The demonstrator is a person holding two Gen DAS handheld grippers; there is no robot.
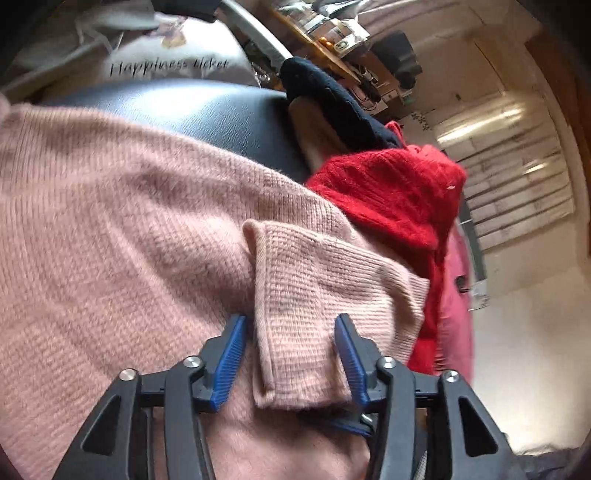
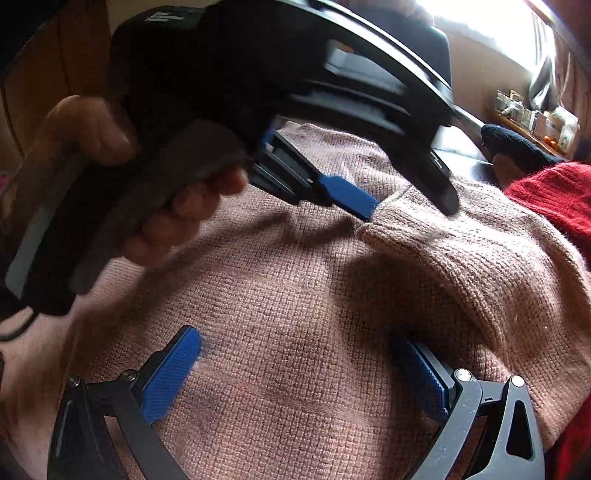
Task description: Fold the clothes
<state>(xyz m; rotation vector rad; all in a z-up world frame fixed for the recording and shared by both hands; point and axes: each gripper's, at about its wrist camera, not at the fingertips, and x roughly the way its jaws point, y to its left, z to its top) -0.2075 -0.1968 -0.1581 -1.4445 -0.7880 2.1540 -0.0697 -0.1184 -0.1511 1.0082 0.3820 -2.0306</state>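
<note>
— Pink knit sweater (image 1: 122,221) fills most of both views, spread over a dark padded surface (image 1: 207,110). Where's the left tool?

— Left tool (image 1: 291,328) sits low over the sweater w/ its blue pads (image 1: 231,354) set apart. A ribbed cuff (image 1: 317,291) of the same sweater lies between them, folded back onto the body. Can't tell if the pads actually pinch it; there's a gap on the left side.

— And the right tool?

— Right tool (image 2: 295,369) is spread wide, pads resting on or just above the flat knit, nothing between them but fabric surface. Right pad (image 2: 421,376) is tucked against a raised fold of sleeve.

— What's that dark shape up top in the right wrist view?

— That's the left tool (image 2: 351,199) seen from outside, gripped by a hand (image 2: 122,177), its blue tip at the cuff edge (image 2: 388,218).

— Other clothes?

— Red knit garment (image 1: 391,192) just beside the pink one on the right, touching it. Navy piece (image 1: 332,96) behind that. A white item w/ script lettering (image 1: 170,66) at the back, past the padded surface. Shelf clutter (image 1: 332,33) beyond is blurry.
</note>
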